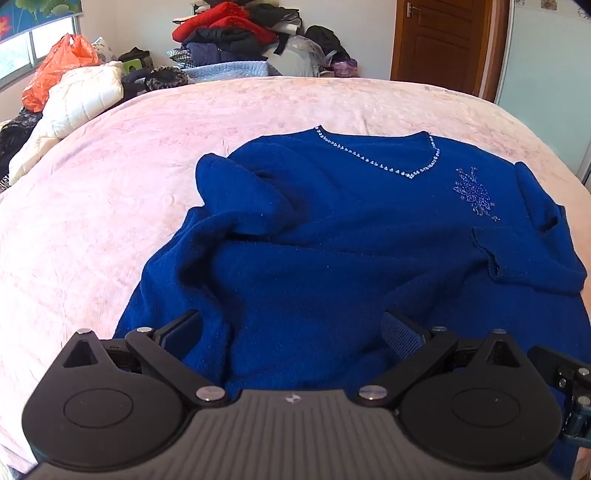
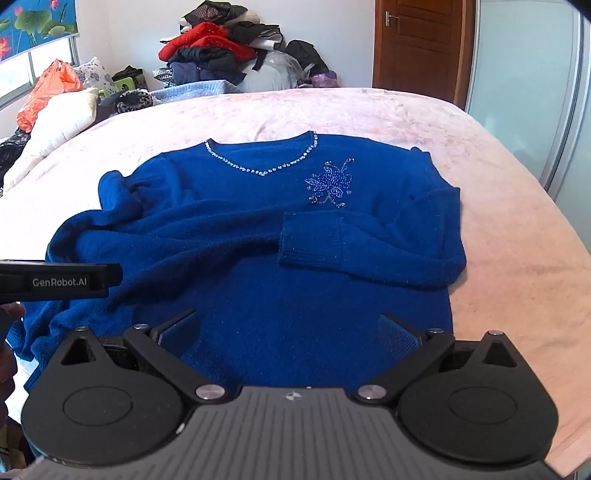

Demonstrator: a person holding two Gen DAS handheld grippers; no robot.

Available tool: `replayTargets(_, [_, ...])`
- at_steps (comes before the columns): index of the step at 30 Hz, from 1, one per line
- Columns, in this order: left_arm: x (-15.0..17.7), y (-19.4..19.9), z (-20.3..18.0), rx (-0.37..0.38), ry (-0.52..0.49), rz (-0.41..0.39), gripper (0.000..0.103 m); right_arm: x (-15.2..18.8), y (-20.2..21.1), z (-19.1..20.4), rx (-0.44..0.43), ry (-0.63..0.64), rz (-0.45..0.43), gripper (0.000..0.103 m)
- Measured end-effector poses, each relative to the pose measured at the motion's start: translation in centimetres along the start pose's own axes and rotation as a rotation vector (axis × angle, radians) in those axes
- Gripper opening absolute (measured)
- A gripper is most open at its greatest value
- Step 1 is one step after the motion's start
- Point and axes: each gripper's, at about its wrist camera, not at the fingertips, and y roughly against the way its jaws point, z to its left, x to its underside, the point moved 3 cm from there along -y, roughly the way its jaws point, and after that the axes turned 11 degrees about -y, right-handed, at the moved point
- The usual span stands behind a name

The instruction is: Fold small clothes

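A royal-blue sweater (image 1: 332, 236) (image 2: 266, 236) with a beaded V-neck and a beaded flower lies front-up on the pink bedspread (image 1: 110, 192) (image 2: 498, 206), collar pointing away from me. Its right sleeve (image 2: 365, 245) is folded across the chest; the left sleeve (image 1: 229, 206) lies bunched and rumpled. My left gripper (image 1: 291, 332) hovers open over the sweater's lower left part, nothing between its fingers. My right gripper (image 2: 290, 332) hovers open over the hem, also holding nothing. The left gripper's body (image 2: 59, 282) shows at the left edge of the right wrist view.
A heap of clothes (image 1: 236, 33) (image 2: 221, 48) stands beyond the bed's far edge. A white quilted item (image 1: 74, 99) and an orange plastic bag (image 1: 55, 70) lie at the far left. A wooden door (image 1: 443, 40) and a glass panel (image 2: 524, 74) are at right.
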Motion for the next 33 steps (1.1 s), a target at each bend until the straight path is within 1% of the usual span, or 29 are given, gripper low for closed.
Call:
replayTargets(7, [0.23,-0.01,-0.08,-0.007,0.004,-0.004,0.103,-0.08,0.28,0.22,-0.007,0.016,-0.005,0.103])
replayTargets(15, [0.24,-0.38,-0.16,-0.002,-0.005,0.019,0.103,0.04,0.22,0.11,-0.021,0.004,0.001,0.103])
replayTargets(22, [0.23,-0.32,-0.32,-0.018,-0.018,0.01,0.103,0.15,0.23,0.15,-0.031,0.014,-0.002,0.103])
replayTargets(33, [0.14,-0.37,-0.29,-0.035,-0.028,0.005,0.103,0.28,-0.14,0.11,-0.036,0.009,0.016,0.103])
